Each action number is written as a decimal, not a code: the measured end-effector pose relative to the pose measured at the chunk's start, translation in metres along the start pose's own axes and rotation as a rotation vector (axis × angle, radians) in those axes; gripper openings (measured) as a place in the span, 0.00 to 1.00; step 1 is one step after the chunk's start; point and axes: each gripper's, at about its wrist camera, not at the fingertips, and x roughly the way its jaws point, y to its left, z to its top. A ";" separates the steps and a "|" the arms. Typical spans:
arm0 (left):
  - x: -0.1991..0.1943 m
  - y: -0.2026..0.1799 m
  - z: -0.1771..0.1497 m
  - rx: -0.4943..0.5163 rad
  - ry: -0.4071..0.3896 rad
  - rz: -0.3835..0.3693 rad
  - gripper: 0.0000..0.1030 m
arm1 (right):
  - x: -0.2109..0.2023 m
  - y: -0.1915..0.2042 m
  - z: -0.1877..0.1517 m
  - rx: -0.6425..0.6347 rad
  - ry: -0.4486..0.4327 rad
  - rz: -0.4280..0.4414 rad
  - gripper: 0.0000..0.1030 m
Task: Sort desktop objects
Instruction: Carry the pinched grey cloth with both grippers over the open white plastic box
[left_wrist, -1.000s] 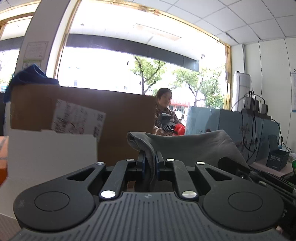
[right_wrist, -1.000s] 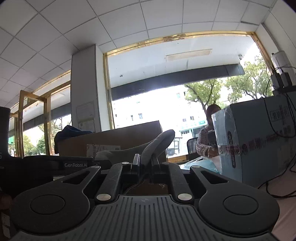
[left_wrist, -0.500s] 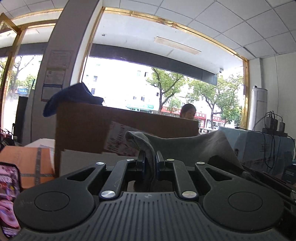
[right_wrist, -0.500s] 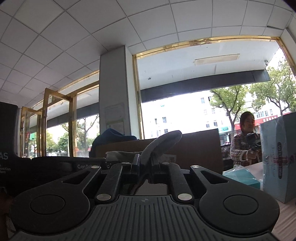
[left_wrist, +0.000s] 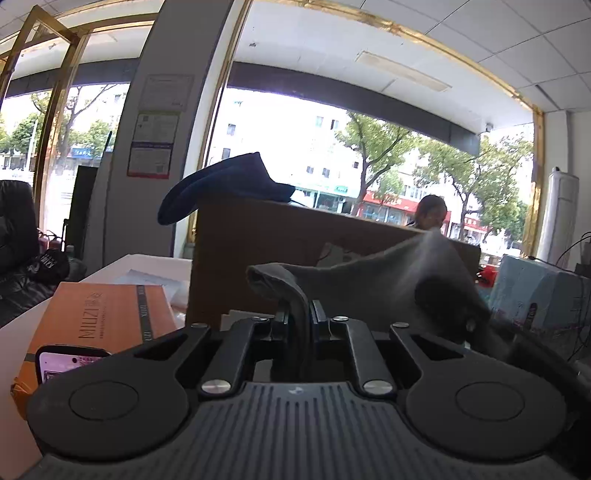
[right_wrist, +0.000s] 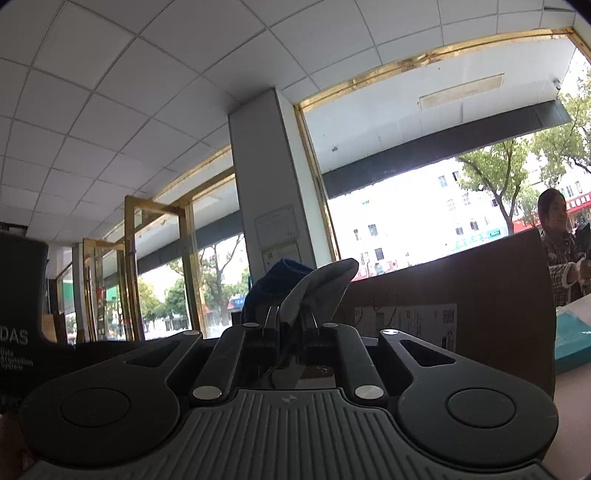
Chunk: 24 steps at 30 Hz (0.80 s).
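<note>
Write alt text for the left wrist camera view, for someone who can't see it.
The left gripper is shut on a grey cloth that stretches off to the right. Behind stands a brown cardboard box with a dark blue cloth draped on top; an orange box and a lit phone sit at left.

Grey sock (left_wrist: 369, 280); dark blue cloth (left_wrist: 225, 184); brown carton (left_wrist: 258, 251); orange box (left_wrist: 99, 314); possibly pale blue box (left_wrist: 535, 291).

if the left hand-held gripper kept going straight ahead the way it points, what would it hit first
Probably the brown cardboard box standing right ahead. The left hand-held gripper is shut on a grey cloth, whose loose end would likely touch first; depth is hard to judge.
</note>
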 end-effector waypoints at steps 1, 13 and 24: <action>0.004 -0.001 -0.002 0.006 0.007 0.002 0.09 | 0.001 -0.004 -0.001 0.011 0.019 -0.003 0.09; 0.046 -0.019 -0.024 0.053 0.159 -0.003 0.10 | 0.015 -0.048 0.008 0.214 0.253 -0.040 0.10; 0.060 -0.025 -0.028 0.119 0.305 0.027 0.10 | 0.012 -0.045 0.004 0.223 0.449 -0.095 0.11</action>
